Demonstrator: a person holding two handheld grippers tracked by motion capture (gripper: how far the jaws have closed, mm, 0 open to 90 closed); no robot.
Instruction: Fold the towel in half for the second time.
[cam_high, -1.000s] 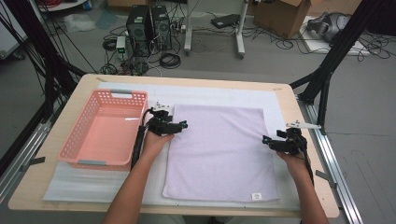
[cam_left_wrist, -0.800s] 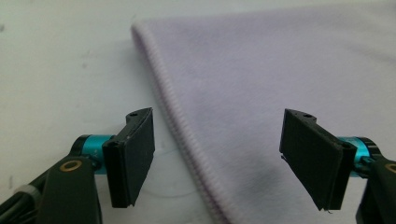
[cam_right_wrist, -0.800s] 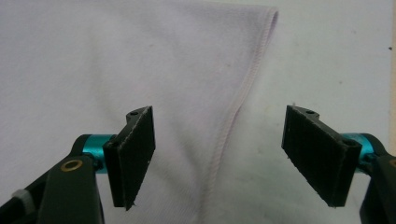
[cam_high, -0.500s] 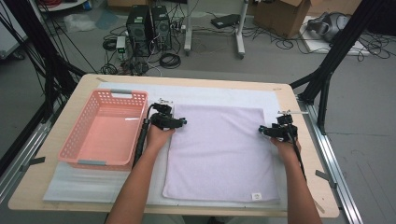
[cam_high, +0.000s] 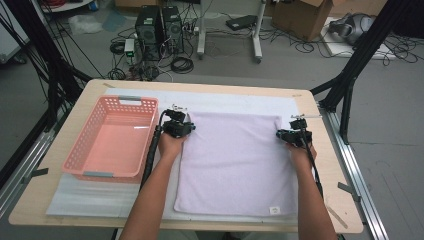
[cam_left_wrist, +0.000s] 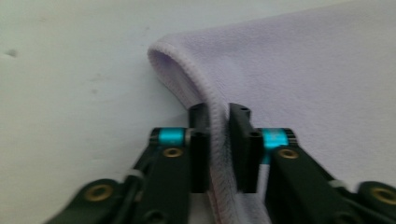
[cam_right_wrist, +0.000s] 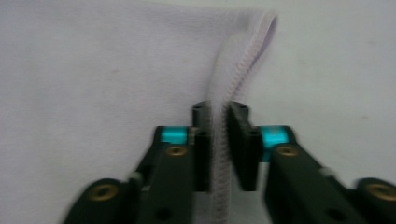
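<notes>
With the lilac towel (cam_high: 235, 165) lying flat on the tabletop beside the pink basket (cam_high: 115, 137), the left gripper (cam_high: 186, 128) and right gripper (cam_high: 285, 134) have just been closing, jaws now pinching its far corners; folding seems unstarted.

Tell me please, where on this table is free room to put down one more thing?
Free: the white mat strip behind the towel, the mat corner in front of the pink basket, and the basket's inside. Crowded: both far towel corners, with the left claw and right claw.
</notes>
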